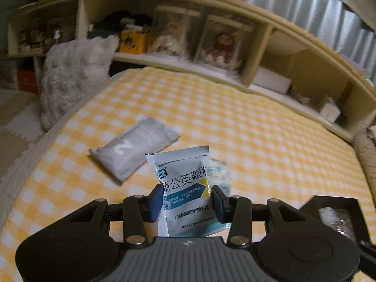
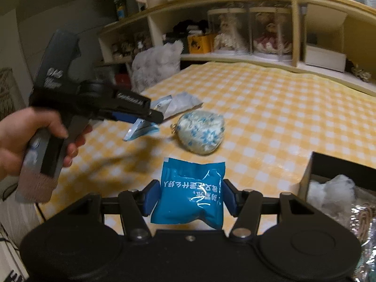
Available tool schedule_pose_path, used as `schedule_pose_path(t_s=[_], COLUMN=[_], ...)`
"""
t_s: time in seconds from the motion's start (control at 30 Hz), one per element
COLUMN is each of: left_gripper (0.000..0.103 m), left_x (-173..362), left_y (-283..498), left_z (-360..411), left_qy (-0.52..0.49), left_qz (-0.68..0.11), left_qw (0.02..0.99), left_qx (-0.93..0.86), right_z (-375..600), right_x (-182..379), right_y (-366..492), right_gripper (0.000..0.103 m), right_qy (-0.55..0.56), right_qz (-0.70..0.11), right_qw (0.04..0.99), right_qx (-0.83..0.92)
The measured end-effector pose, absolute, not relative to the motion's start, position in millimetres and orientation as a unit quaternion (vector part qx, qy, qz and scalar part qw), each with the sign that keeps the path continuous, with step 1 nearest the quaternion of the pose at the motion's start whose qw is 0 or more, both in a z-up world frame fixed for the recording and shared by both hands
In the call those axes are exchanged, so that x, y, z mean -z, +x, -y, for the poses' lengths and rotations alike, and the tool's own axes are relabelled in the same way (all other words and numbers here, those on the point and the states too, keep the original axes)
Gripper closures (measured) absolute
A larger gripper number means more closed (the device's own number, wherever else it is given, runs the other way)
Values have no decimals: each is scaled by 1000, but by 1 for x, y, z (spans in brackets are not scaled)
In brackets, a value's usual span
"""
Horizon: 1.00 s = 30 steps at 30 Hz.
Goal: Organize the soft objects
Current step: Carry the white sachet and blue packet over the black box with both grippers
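My left gripper (image 1: 187, 199) is shut on a white and blue medicine sachet (image 1: 185, 188) and holds it above the yellow checked bed (image 1: 258, 145). In the right wrist view the left gripper (image 2: 150, 117) hovers at the left with that sachet (image 2: 141, 130) hanging from it. My right gripper (image 2: 188, 197) is shut on a blue sachet (image 2: 191, 195) above the bed (image 2: 282, 122). A grey wipes pack (image 1: 134, 148) lies on the bed, also seen behind the left gripper (image 2: 178, 104). A floral fabric pouch (image 2: 201, 134) lies mid-bed; its edge peeks out behind the held sachet (image 1: 219, 174).
A black box (image 2: 329, 164) with soft items inside stands at the right, also in the left wrist view (image 1: 333, 206). A fluffy grey cushion (image 1: 75, 75) leans at the bed's far left corner. A shelf headboard (image 1: 270, 54) with dolls and boxes runs along the back.
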<state>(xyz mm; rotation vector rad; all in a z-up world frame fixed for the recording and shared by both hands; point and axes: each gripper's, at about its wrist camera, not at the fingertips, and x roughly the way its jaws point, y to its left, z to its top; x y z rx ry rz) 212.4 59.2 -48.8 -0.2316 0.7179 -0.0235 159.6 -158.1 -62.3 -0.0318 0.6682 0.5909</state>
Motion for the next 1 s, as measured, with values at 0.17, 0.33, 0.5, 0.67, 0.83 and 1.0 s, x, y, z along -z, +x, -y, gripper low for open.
schedule_pose_path(t_s=[0.17, 0.33, 0.5, 0.67, 0.83, 1.0], left_gripper=[58, 58, 58, 58, 58, 58], left_x=[37, 25, 19, 21, 19, 13], left_y=[197, 187, 180, 176, 179, 191], left_z=[-44, -23, 4, 39, 73, 113], left_qy=[-117, -112, -117, -123, -116, -125], left_qz=[-337, -327, -323, -334, -337, -338], left_qw=[933, 936, 934, 925, 921, 912], left_qx=[39, 67, 100, 133, 160, 194], right_z=[181, 210, 242, 273, 306, 340], right_x=[46, 29, 15, 14, 16, 27], right_y=[155, 155, 154, 154, 152, 151], right_gripper=[45, 45, 44, 44, 44, 43], right_qy=[2, 23, 39, 42, 43, 58], right_qz=[-313, -301, -299, -310, -325, -354], right_qw=[914, 927, 936, 938, 937, 929], right_qx=[-258, -224, -183, -149, -122, -91])
